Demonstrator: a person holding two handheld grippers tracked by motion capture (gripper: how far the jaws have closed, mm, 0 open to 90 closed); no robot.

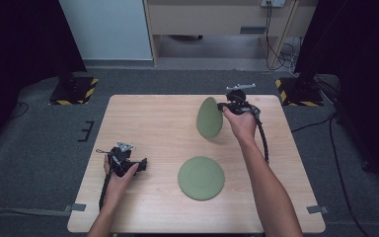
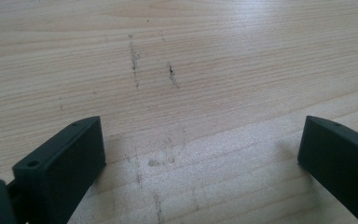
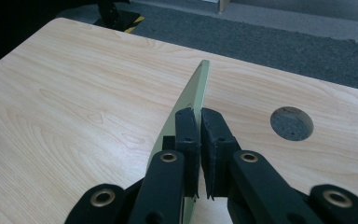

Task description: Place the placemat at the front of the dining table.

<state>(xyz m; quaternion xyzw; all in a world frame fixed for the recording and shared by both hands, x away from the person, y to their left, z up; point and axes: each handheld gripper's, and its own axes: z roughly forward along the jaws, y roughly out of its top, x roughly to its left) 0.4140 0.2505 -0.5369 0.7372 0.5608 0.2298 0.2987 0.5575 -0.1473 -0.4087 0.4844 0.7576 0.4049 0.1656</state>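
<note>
Forearms come in from the bottom of the high view onto the pale wood tabletop [image 1: 153, 123], which stands on grey carpet [image 1: 39, 148] with black stands on yellow-and-black striped bases near its far corners. Two green plates are on it, and neither holds anything. One plate [image 1: 201, 177] lies flat near the front, right of centre, between the two forearms. The other, raised plate [image 1: 209, 117] is tipped up on edge toward the far right, its lower rim close to or on the wood; whether it touches cannot be told. The right gripper [image 1: 223, 107] is closed on this plate's rim from the right: in the right gripper view its jaws are pinched onto the thin edge of the raised plate [image 3: 196, 91], nearly meeting, with a round cable hole [image 3: 291, 123] in the tabletop just beyond. The left gripper [image 1: 142, 165] rests low at the front left, well apart from both plates, pointing right; in the left gripper view its jaws stand wide apart over bare, faintly scuffed wood, holding nothing.
</note>
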